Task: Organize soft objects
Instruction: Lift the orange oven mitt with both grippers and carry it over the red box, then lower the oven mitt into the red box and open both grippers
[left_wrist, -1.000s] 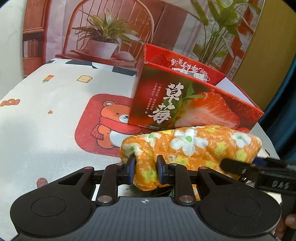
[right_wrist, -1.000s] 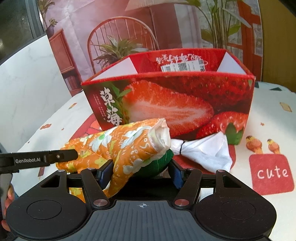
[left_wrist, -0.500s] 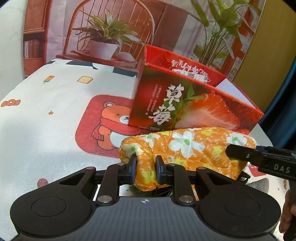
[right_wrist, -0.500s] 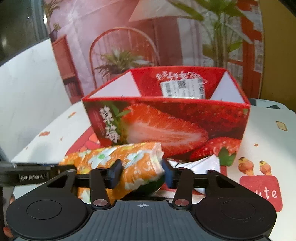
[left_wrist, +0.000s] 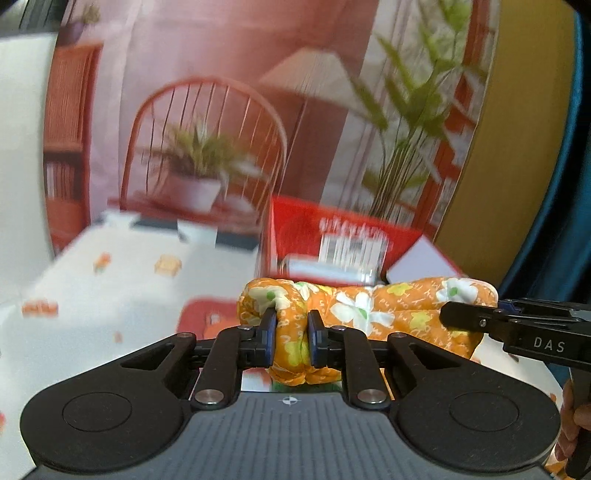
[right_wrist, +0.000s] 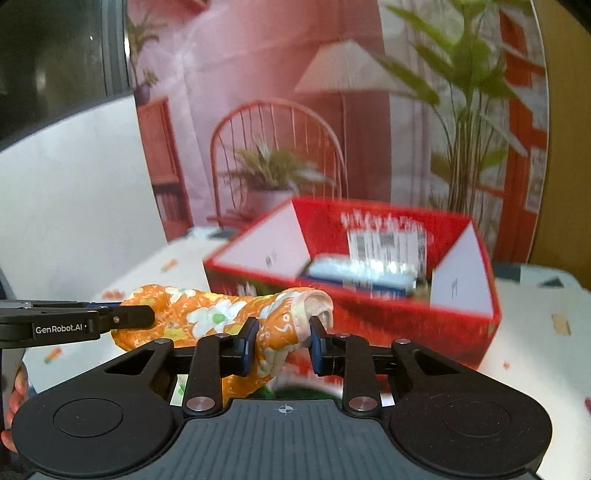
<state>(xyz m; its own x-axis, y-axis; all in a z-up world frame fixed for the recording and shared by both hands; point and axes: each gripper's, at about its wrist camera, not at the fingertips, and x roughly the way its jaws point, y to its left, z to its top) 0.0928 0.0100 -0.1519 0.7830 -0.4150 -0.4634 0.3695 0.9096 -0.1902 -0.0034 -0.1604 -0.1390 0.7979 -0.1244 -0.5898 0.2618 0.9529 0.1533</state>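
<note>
Blue-padded fingers (left_wrist: 266, 334) of the left gripper (left_wrist: 290, 338) pinch one end of the rolled orange flower-print quilted cloth (left_wrist: 369, 314), having just squeezed in a little tighter. Across at the other end, the right gripper (right_wrist: 282, 341) has just been closing too, and its pads now press the cloth's open, white-lined end between them. Held by both, the roll hangs level above the white cartoon-print tablecloth (left_wrist: 122, 291), just in front of the open red strawberry-print cardboard box (right_wrist: 388, 314). Inside that box lies a blurred blue-and-white package (right_wrist: 354, 277). Behind stands a printed backdrop of a chair and plants (right_wrist: 277, 147).
</note>
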